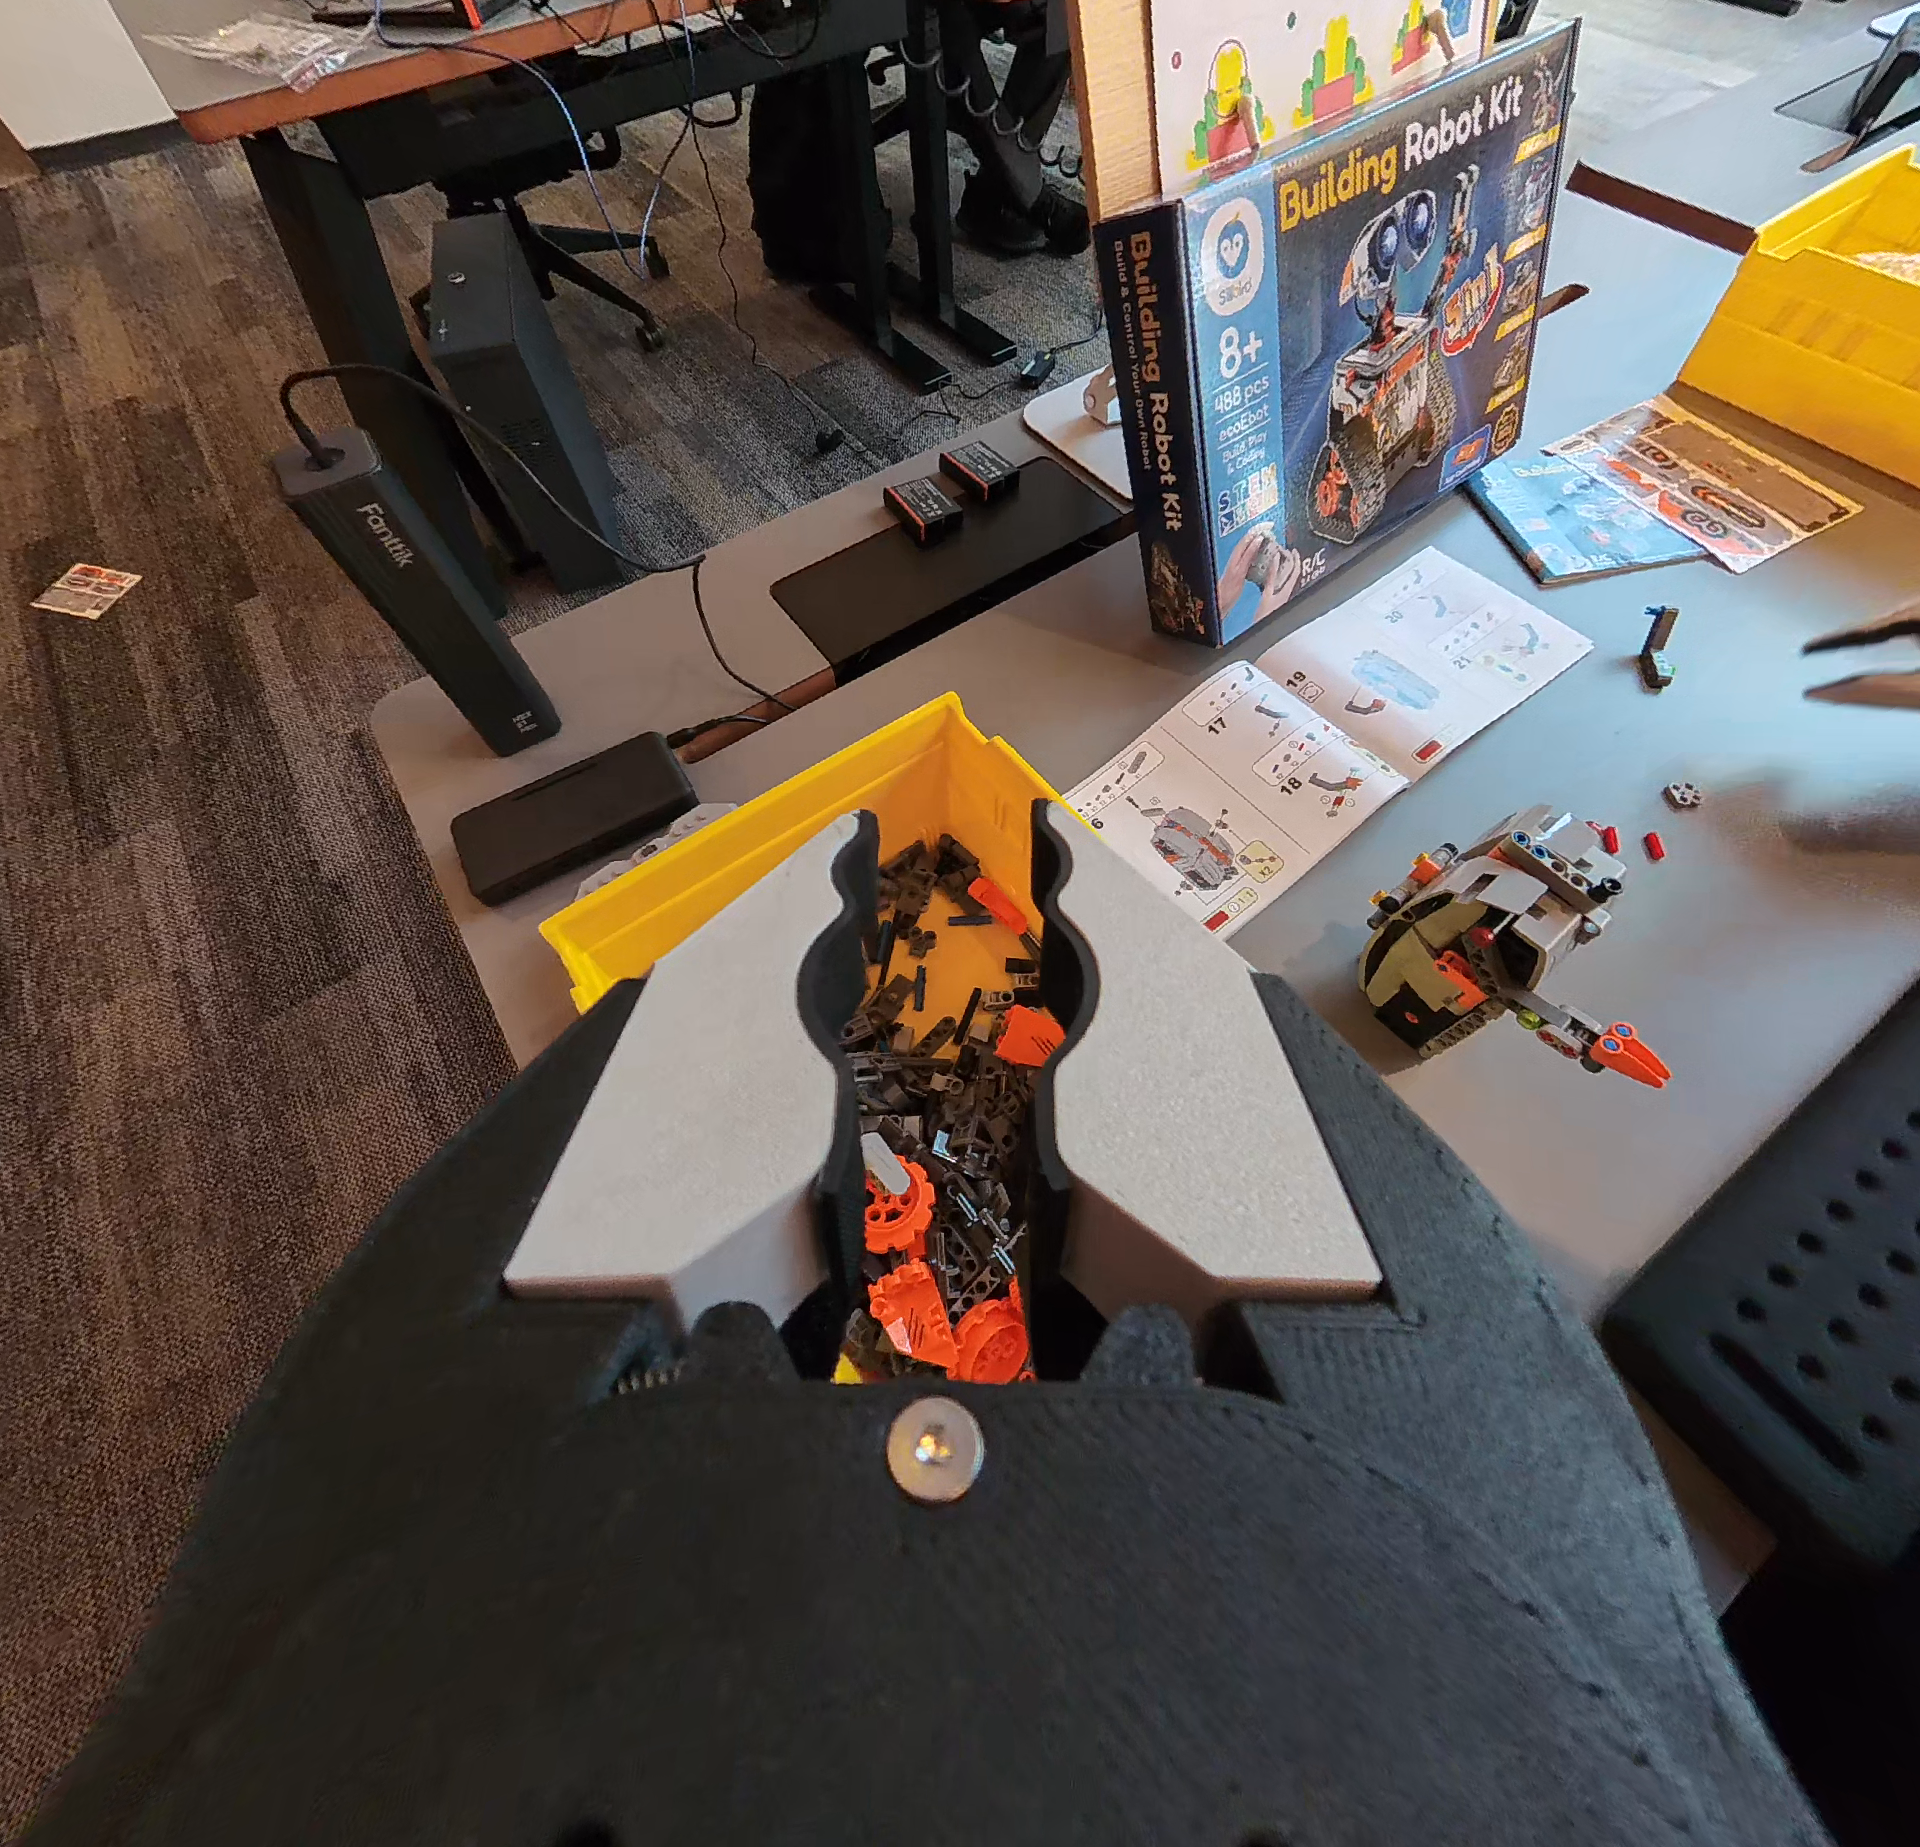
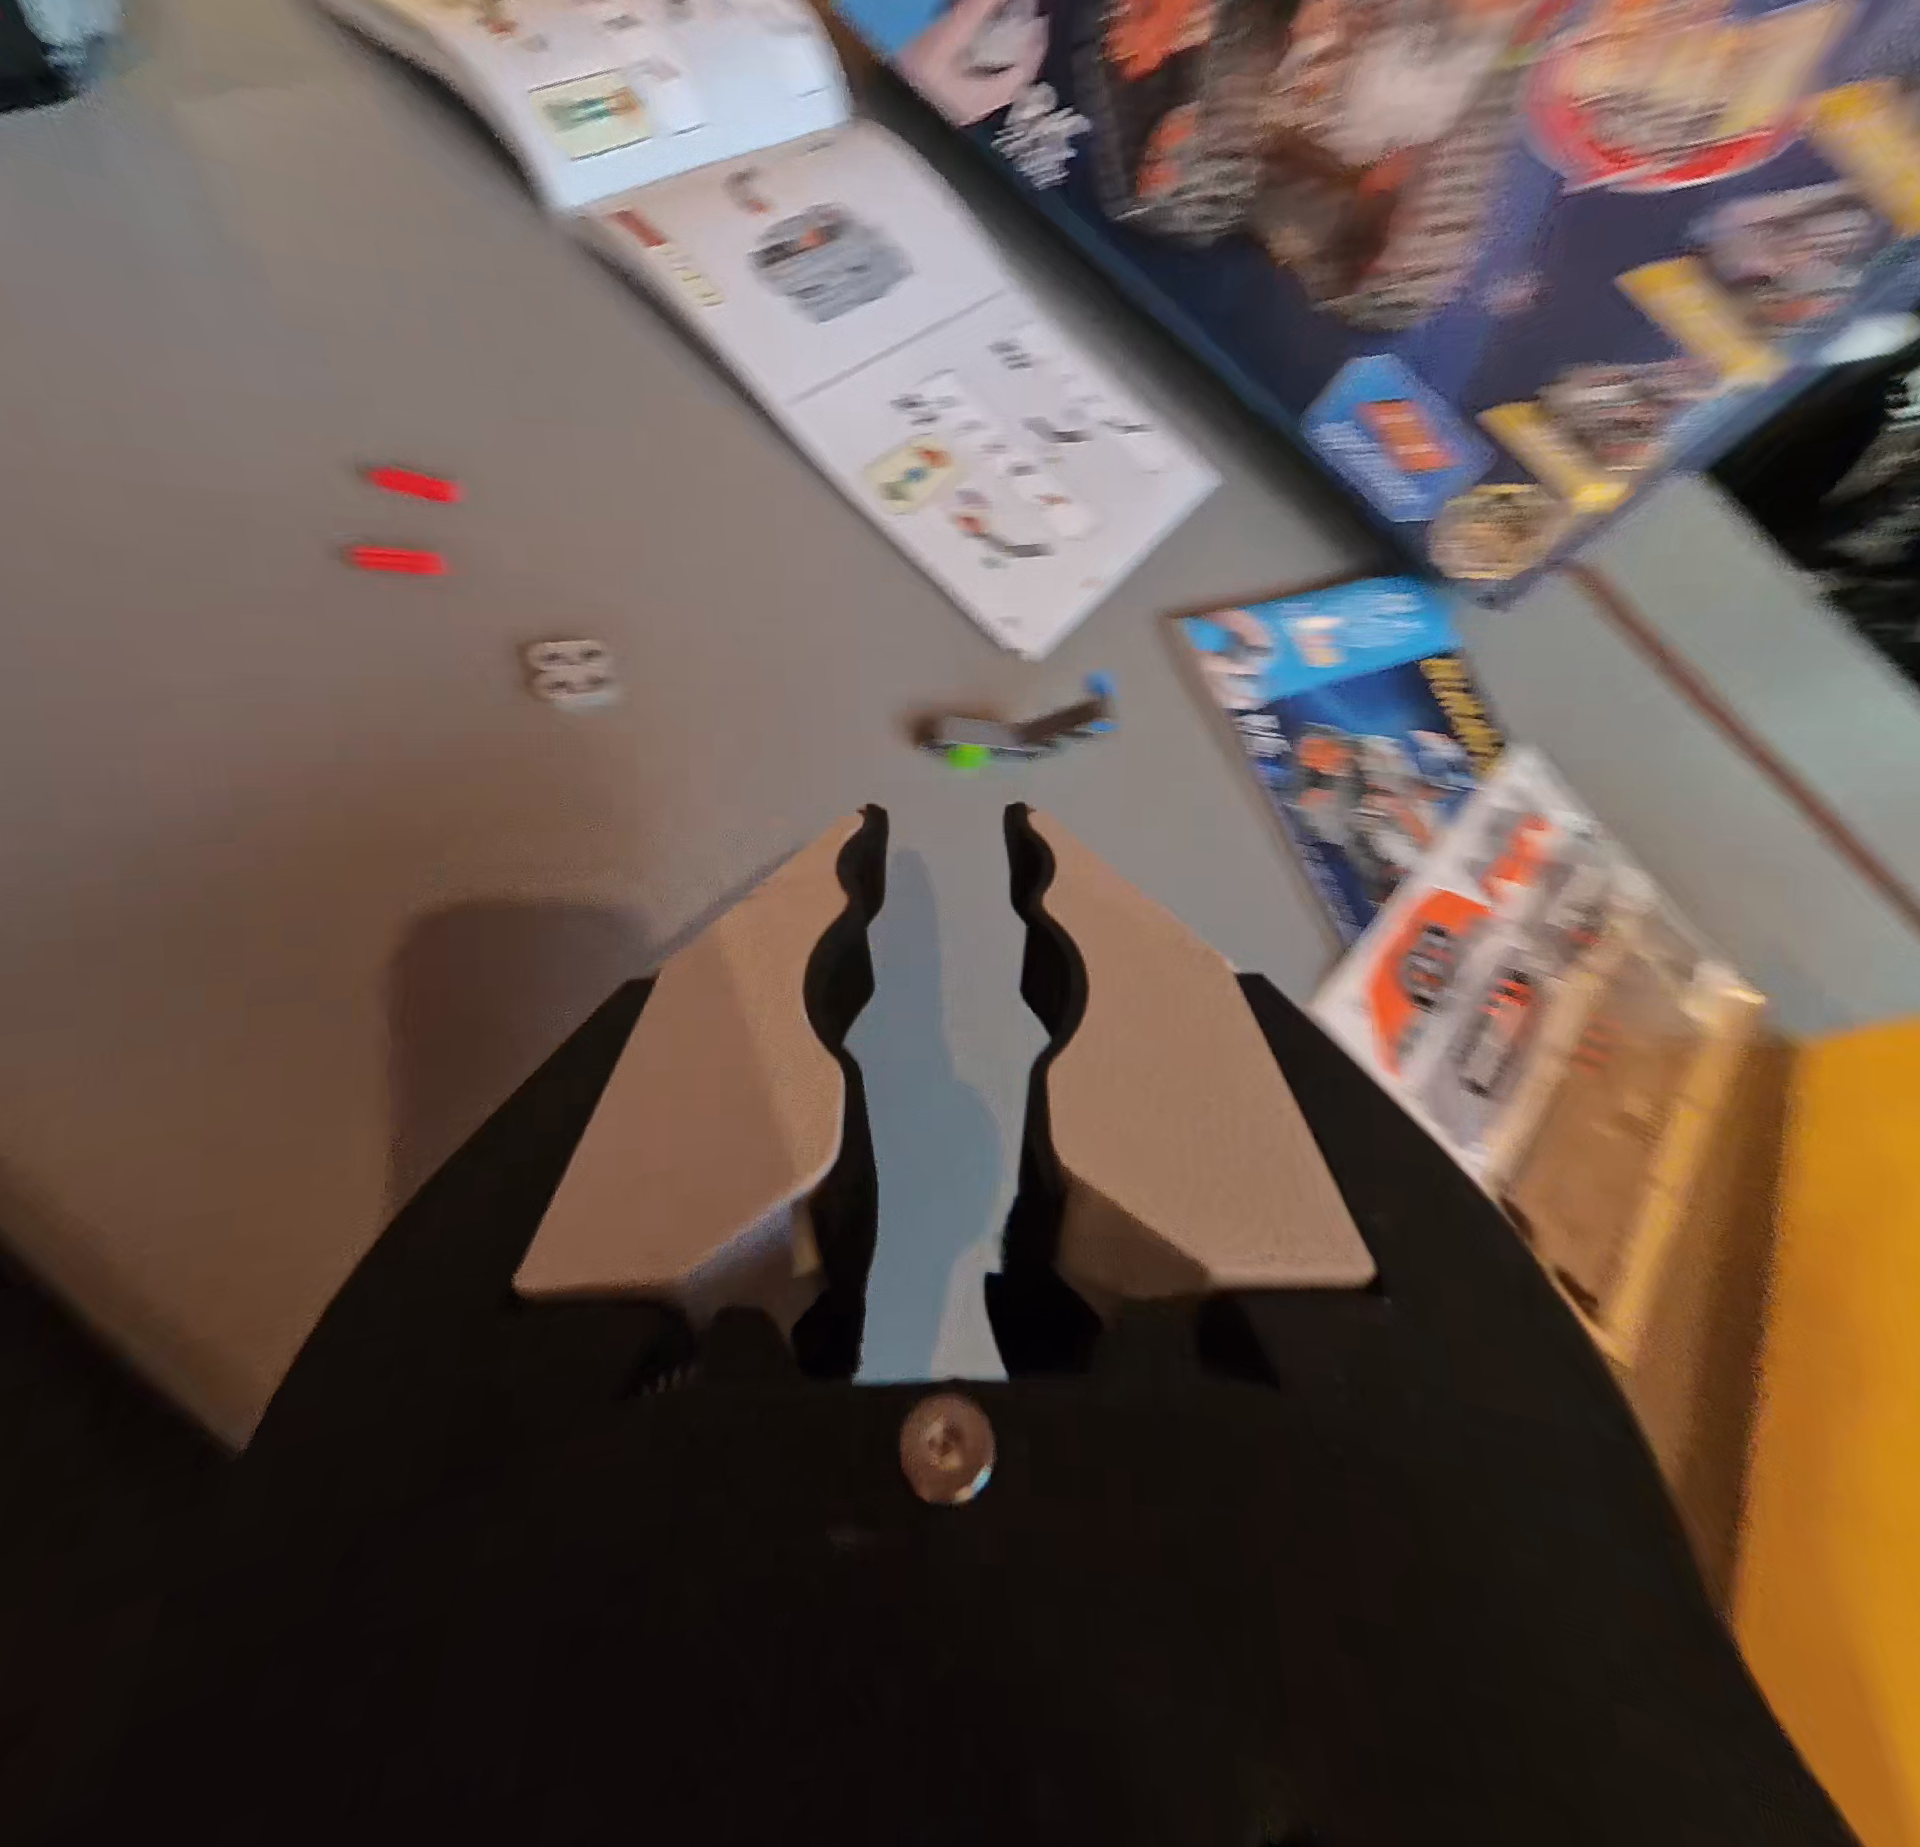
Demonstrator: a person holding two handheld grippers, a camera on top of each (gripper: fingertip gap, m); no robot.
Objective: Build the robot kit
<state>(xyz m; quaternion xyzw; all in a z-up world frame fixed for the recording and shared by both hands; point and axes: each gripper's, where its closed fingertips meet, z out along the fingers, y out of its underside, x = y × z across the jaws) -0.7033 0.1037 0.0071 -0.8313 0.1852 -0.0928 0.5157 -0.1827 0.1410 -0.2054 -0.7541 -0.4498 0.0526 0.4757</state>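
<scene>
Left wrist view: left gripper [image 1: 948, 821] hangs over a yellow bin [image 1: 727, 852] at the table's near-left corner, jaws apart with nothing between them. The bin is full of loose black, grey and orange building parts [image 1: 940, 1122], seen through the gap. Grey table [image 1: 1558, 1153] to the right carries a half-built grey/orange model [image 1: 1496, 950], lying clear of the bin. An open instruction booklet [image 1: 1330, 727] lies between the bin and an upright blue kit box [image 1: 1340, 343]. Two small red pins [image 1: 1631, 841] and a small grey connector [image 1: 1683, 795] sit just past the model. A small dark sub-assembly [image 1: 1657, 649] with a green stud lies farther out. A second yellow bin [image 1: 1829, 311] sits at far right, with a sticker sheet [image 1: 1704, 498] in front of it. Right gripper [image 1: 1870, 665] enters at the right edge, blurred.

Right wrist view: heavy motion blur. Right gripper [image 2: 943, 810] is above bare table [image 2: 312, 758], jaws parted, empty. Nearest thing is the dark sub-assembly [image 2: 1013, 732] with the green stud, just ahead of the tips, not touching. Grey connector [image 2: 571, 670] and the two red pins [image 2: 405, 519] lie off to the left, well apart from the fingers. Booklet [image 2: 883, 322] and kit box [image 2: 1455, 187] are beyond, sticker sheet [image 2: 1507, 976] to the right, against a yellow bin [image 2: 1849, 1382].
</scene>
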